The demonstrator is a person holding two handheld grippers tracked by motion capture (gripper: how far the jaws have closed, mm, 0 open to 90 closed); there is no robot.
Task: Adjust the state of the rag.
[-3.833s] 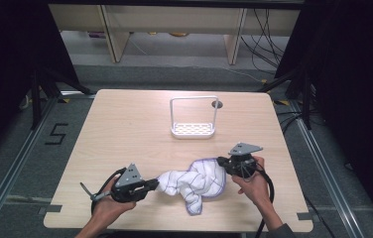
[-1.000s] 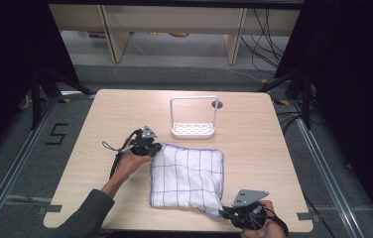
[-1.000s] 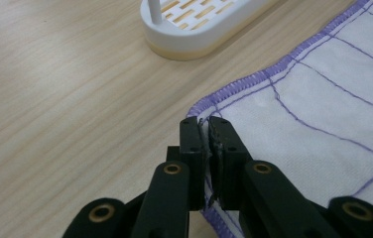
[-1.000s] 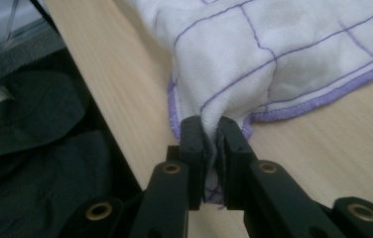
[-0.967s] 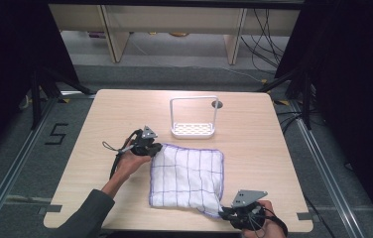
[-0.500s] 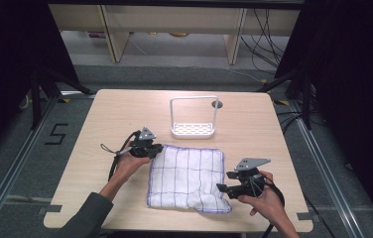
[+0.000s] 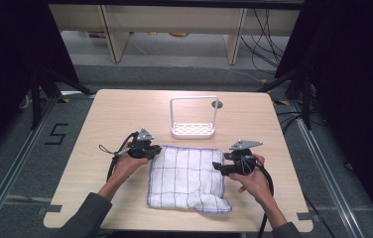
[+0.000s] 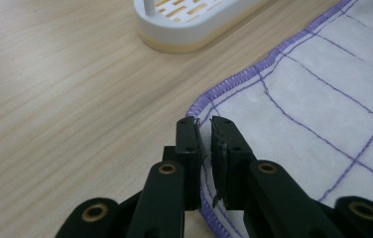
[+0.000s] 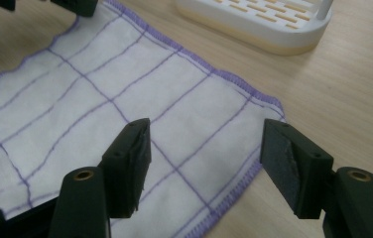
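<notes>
A white cloth (image 7: 187, 176) with a purple grid and hem lies spread flat on the wooden table (image 7: 105, 114). My left gripper (image 7: 155, 148) sits at its far left corner. In the left gripper view the jaws (image 8: 207, 124) are nearly together with the cloth's hem (image 8: 200, 171) pinched between them. My right gripper (image 7: 217, 166) hovers at the cloth's right edge. Its jaws (image 9: 207, 139) have just been opening and stand wide apart over the cloth (image 9: 100, 99), pressing on nothing.
A white slotted rack (image 7: 193, 130) with a tall wire handle stands just beyond the cloth, near both grippers (image 8: 189, 29) (image 9: 259, 25). The cloth's near right corner (image 7: 221, 206) lies slightly rumpled by the table's front edge.
My right gripper has let go of the cloth's near right corner, opened, and moved away from the front edge along the cloth's right side. The left gripper has stayed put.
</notes>
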